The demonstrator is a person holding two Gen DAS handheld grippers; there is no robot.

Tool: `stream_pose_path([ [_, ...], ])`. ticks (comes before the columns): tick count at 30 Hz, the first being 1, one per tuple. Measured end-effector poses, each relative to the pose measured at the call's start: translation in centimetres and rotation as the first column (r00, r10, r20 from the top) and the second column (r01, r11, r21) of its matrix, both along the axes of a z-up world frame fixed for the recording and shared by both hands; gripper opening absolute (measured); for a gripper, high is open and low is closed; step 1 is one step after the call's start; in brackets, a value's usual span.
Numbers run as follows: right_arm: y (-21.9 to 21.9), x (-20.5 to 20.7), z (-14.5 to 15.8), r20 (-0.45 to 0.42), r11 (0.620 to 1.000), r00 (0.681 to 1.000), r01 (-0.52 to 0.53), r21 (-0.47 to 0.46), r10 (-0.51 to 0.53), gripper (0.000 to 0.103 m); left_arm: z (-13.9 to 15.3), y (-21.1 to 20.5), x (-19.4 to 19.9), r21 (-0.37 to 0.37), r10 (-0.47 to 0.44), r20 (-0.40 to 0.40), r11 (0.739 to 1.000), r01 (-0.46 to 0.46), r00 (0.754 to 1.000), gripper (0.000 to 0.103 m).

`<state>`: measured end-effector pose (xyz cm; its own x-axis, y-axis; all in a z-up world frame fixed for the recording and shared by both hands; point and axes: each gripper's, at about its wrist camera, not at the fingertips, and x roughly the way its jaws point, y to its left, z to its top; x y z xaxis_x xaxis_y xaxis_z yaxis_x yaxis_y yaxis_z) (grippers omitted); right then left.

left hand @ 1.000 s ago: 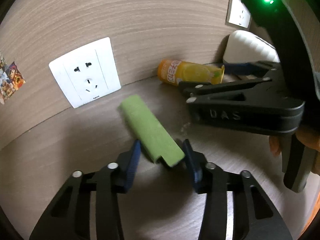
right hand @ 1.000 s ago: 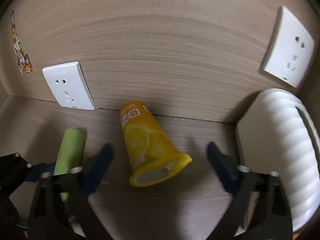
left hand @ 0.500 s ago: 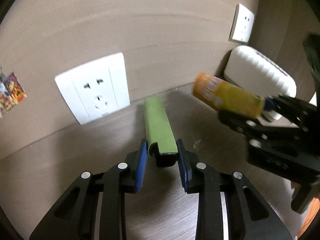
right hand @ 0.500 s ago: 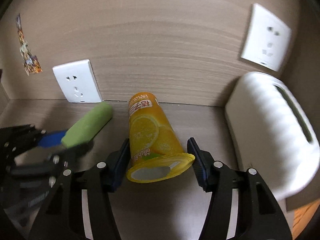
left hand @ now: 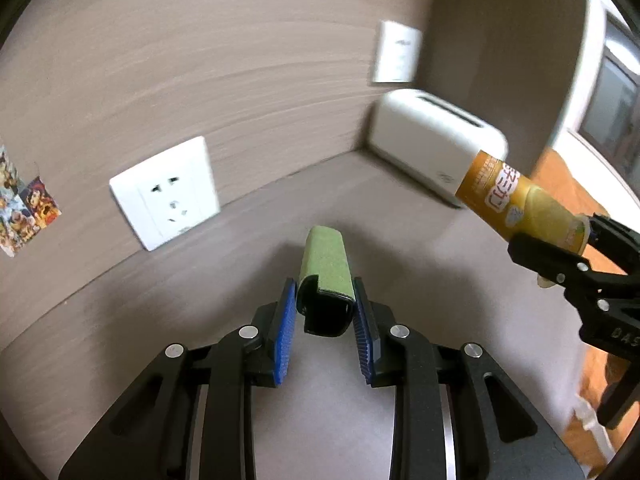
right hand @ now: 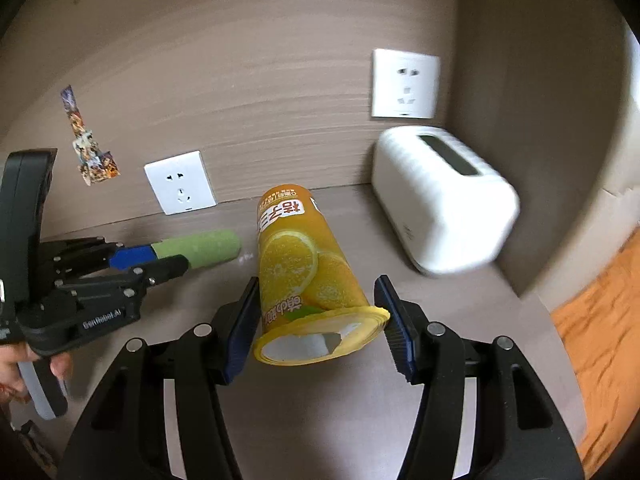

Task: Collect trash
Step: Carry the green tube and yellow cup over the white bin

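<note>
My left gripper [left hand: 324,300] is shut on a green rectangular box [left hand: 325,258], held lengthwise above the wooden shelf; the box also shows in the right wrist view [right hand: 200,249]. My right gripper [right hand: 318,312] is shut on a yellow-orange lemon drink cup [right hand: 304,272], gripped near its rim, its torn foil lid facing me. The cup also shows at the right of the left wrist view [left hand: 520,208], lifted off the surface.
A white tissue box [right hand: 444,200] stands in the back right corner; it also shows in the left wrist view [left hand: 432,144]. White wall sockets [left hand: 168,196] [right hand: 404,84] and a sticker [right hand: 90,148] are on the wood panel. An orange surface [right hand: 600,320] lies right.
Both grippers closed on their items and lifted them. The green box and cup rose off the shelf and pulled back from the wall.
</note>
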<state>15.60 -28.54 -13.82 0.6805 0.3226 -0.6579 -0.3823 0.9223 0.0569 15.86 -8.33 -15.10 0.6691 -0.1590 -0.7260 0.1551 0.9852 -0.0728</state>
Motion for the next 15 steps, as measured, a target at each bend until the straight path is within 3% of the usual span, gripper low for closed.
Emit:
stream_pose_path([
  [7,-3.8,-6.5,0.3,0.002,0.991,0.991,0.136,0.016,-0.136,0.058,1.5,-5.1,-3.9,0.002,-0.166,0.015,0.986,0.166,0.986,0.026],
  [10,-6.0,-9.5,0.6,0.001,0.977,0.977,0.211,0.013,-0.211,0.058,2.0,-8.0,-6.0,0.014,-0.256,0.020,0.967,0.256,0.966,0.026],
  [15,-9.9,-14.6,0.8,-0.017,0.938,0.938,0.347,0.011,-0.347,0.058,2.0,-13.3,-9.2,0.021,-0.411,0.005,0.912,0.411,0.912,0.026],
])
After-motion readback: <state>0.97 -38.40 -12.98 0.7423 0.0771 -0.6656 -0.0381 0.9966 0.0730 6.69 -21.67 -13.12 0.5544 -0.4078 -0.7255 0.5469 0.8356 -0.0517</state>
